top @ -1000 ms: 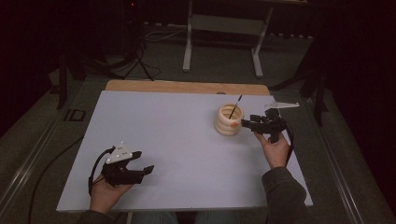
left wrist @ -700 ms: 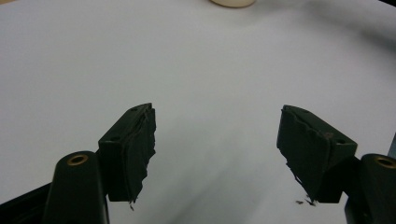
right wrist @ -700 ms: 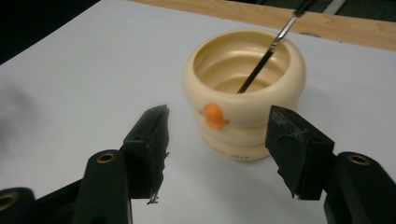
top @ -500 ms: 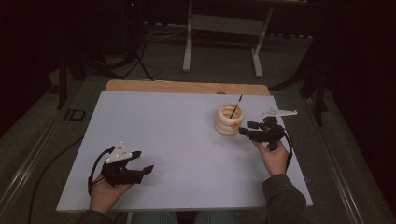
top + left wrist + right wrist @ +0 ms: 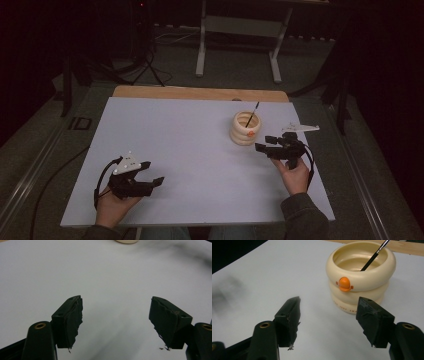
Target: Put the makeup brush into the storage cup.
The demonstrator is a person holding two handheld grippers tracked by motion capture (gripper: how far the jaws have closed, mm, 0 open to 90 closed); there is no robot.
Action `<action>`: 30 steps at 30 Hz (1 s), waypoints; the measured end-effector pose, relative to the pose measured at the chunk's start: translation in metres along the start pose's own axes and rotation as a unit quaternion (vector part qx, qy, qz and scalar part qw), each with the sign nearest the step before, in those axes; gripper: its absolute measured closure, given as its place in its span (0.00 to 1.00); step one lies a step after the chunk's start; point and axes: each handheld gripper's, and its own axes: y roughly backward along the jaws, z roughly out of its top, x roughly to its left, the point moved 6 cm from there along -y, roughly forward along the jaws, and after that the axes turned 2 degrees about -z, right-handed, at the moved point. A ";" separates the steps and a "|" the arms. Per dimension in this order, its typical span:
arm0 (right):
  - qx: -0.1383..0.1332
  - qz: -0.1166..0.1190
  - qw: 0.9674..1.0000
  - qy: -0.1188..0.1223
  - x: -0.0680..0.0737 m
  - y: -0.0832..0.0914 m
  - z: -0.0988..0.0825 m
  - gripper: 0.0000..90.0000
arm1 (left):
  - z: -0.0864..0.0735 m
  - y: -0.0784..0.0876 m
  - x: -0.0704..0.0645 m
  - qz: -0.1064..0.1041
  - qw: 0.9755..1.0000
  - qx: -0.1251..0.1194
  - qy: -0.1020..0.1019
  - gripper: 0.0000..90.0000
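Black padded jaws of right gripper [image 5: 328, 315] stand apart, nothing between; they have just been opening. Compared with a second ago, right gripper [image 5: 272, 144] sits lower and nearer person, drawn back from cream ringed plastic pot with orange knob [image 5: 359, 275], thin black brush [image 5: 374, 255] standing inside. Reads as release done, pot set. Pot [image 5: 246, 129] stands right of centre on pale grey table [image 5: 170, 130], clear of far wooden edge. Left gripper [image 5: 145, 181] rests spread, empty, near front edge; broad bare surface between.
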 end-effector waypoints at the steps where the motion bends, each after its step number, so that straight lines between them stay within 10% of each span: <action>1: 0.000 0.000 1.000 0.001 0.001 0.000 -0.001 0.39 | 0.000 0.000 0.000 0.000 1.000 0.000 -0.001 0.30; 30: 0.020 0.014 0.999 0.025 0.025 0.007 -0.038 0.33 | -0.002 0.001 0.000 0.005 1.000 -0.001 0.002 0.29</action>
